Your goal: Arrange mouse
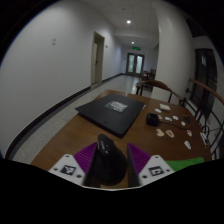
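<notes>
We held the gripper (107,172) over the table's (60,138) near edge, its fingers pinching a black mouse (106,160) between the purple pads (86,155), lifted. A black mat (114,110) lay mid-table; small white bits (180,122) sat toward the right edge. Pickup looked done; setting the mouse down, probably by the mat, remained.

1 black mouse (106,160), 1 gripper (108,163) with 2 fingers (85,158), 1 wooden table (70,128), 1 large black mat (113,109), 1 small dark object (153,118) beside it, several small white pieces (170,127) too small to count, 1 green item (186,145).
</notes>
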`<state>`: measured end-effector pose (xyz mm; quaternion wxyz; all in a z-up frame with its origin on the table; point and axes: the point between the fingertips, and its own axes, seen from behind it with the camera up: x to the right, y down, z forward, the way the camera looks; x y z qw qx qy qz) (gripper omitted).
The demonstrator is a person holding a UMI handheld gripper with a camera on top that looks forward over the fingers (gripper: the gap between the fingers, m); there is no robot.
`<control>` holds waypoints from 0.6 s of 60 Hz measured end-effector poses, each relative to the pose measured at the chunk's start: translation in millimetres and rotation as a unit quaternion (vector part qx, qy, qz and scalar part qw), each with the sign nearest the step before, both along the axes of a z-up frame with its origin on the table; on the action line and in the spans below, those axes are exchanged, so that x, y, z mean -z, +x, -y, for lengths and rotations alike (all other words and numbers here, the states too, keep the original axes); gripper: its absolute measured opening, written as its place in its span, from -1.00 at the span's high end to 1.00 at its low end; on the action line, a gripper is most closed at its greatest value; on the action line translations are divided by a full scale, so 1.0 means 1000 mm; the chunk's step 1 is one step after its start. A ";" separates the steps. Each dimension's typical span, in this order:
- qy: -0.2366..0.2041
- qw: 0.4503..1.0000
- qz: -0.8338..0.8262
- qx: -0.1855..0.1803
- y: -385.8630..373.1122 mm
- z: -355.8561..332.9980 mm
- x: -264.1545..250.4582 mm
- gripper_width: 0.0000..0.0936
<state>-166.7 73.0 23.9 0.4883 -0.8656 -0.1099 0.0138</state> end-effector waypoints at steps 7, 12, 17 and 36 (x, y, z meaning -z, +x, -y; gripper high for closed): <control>-0.004 1.000 -0.004 0.000 0.000 -0.011 0.011 0.16; 0.000 1.000 -0.027 0.010 0.000 -0.013 0.011 0.19; 0.010 0.999 -0.048 0.004 0.004 -0.023 0.017 0.24; 0.110 0.993 -0.037 -0.021 0.034 0.023 -0.094 0.49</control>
